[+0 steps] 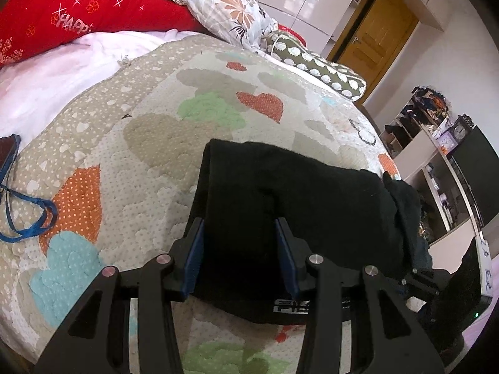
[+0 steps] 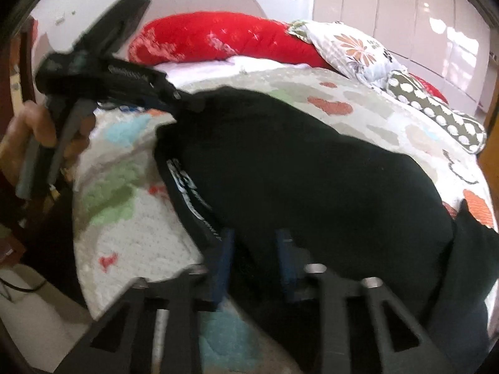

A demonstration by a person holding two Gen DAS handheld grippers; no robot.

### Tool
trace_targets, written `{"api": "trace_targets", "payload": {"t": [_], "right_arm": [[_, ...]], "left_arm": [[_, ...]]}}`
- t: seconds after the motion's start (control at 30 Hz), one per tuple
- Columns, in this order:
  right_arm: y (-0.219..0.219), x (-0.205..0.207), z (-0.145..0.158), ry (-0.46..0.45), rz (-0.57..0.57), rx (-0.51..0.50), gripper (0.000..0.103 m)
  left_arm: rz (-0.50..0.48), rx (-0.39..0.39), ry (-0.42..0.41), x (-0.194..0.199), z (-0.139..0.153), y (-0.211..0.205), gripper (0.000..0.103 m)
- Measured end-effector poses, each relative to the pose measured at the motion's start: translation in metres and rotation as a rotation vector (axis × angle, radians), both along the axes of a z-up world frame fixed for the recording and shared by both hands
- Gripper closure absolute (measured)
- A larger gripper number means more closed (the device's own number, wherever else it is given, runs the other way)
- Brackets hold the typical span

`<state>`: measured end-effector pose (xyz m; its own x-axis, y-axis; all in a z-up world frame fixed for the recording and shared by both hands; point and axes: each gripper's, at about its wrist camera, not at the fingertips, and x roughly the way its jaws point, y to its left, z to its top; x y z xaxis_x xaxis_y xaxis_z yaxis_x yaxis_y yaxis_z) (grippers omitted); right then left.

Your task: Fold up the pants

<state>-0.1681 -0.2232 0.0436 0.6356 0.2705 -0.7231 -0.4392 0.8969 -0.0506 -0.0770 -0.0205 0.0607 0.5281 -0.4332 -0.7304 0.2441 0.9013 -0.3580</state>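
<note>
Black pants lie bunched on the patterned quilt, near its front edge. My left gripper is closed on a thick fold of the black cloth, which fills the gap between its blue pads. In the right wrist view the pants spread across the quilt, and the left gripper bites their far left corner. The waistband with white lettering runs down toward my right gripper. That gripper is shut on the near edge of the pants beside the waistband; the view is blurred.
A red pillow, a floral pillow and a dotted bolster lie at the bed's head. A blue strap rests at the left. Shelves and a wooden door stand to the right. A hand holds the left gripper.
</note>
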Motion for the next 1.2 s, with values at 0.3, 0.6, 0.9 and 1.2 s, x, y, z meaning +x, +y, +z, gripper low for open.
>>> {"api": "trace_targets", "payload": {"t": [0.3,0.6,0.9,1.2], "right_arm": [[-0.007,-0.014,0.022,0.060,0.021,0.115,0.100],[-0.008,-0.014,0.005,0.093,-0.002,0.155,0.082],[-0.094,0.036,0.069,-0.066,-0.232,0.209,0.045],[-0.132,0.145,0.015,0.181,-0.312,0.225,0.097]], "left_arm": [[-0.015,0.011,-0.018,-0.017,0.007,0.007,0.061],[0.027,0.090,-0.003,-0.019,-0.003,0.009,0.060],[0.015,0.085,-0.170,-0.020,0.049,-0.015,0.036],[-0.029,0.178,-0.051,0.017,-0.003,-0.056,0.036]]}}
